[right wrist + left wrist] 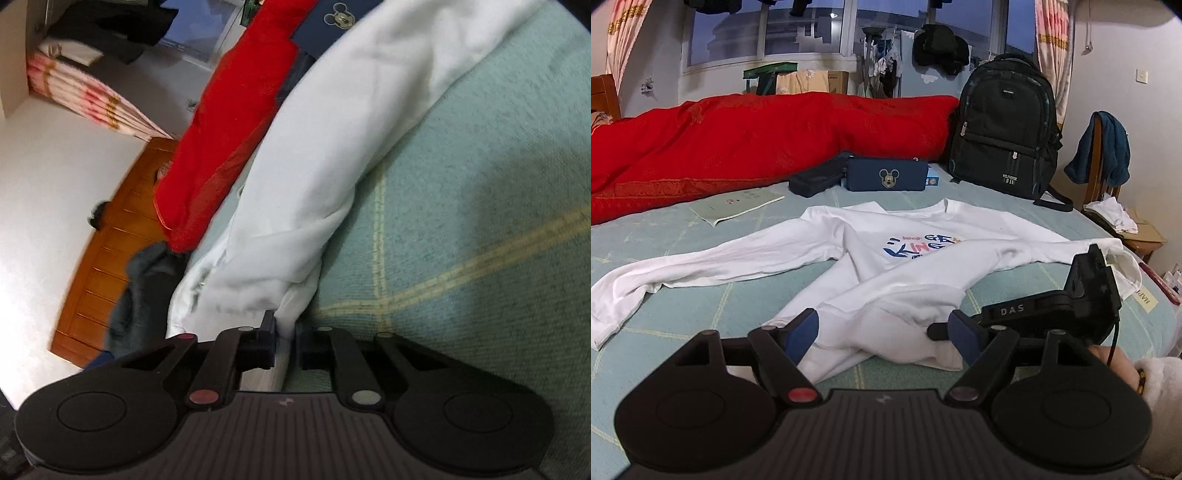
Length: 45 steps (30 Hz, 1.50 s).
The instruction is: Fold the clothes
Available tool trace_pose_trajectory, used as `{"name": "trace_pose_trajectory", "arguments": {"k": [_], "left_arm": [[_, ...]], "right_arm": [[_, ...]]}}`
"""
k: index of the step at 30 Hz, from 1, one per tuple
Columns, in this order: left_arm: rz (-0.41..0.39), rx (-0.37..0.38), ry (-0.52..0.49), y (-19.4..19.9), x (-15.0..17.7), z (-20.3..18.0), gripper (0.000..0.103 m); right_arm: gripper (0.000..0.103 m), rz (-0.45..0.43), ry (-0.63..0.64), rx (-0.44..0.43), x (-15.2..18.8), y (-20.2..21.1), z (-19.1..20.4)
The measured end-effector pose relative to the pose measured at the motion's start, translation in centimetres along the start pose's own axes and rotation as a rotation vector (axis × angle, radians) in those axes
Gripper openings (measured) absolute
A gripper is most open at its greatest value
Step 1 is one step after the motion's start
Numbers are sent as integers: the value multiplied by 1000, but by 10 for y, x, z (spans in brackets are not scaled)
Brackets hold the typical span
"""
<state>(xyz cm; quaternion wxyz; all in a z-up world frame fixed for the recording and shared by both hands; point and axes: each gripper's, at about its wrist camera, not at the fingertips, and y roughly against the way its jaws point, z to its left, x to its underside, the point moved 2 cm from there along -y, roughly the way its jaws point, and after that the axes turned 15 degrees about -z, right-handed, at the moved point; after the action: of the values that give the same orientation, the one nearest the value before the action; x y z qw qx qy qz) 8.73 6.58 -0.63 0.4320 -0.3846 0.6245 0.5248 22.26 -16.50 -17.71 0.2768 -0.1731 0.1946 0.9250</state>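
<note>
Right hand-held gripper on white sweatshirt hem

Bed spread with a pale green sheet crossed by yellow lines. Lying directly on it: white shirt at centre, sleeves out to both sides, one sleeve drawn back over the body; red quilt bunched along the far edge; booklet just before the quilt; dark pouch touching a blue Mickey case; black backpack upright at far right.
</note>
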Motion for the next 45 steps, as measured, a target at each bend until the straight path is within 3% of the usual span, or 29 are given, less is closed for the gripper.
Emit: {"name": "trace_pose_trajectory", "arguments": {"k": [5,12,29,39,43,45], "left_arm": [[-7,-8,4,5,0,1,78],[-17,-9,2,12,-1,-3,77],[-11,89,-50,33,7,-49,77],[0,136,-75,36,10,-71,77],[5,154,-86,37,12,-79,78],[8,149,-88,36,12,-78,78]], "right_arm": [[23,3,42,43,5,0,16],[15,-4,95,60,-2,8,25],[13,-195,255,123,-2,183,67],[13,-262,214,263,5,250,43],[19,-170,162,348,7,248,18],[22,-192,190,412,0,251,13]]}}
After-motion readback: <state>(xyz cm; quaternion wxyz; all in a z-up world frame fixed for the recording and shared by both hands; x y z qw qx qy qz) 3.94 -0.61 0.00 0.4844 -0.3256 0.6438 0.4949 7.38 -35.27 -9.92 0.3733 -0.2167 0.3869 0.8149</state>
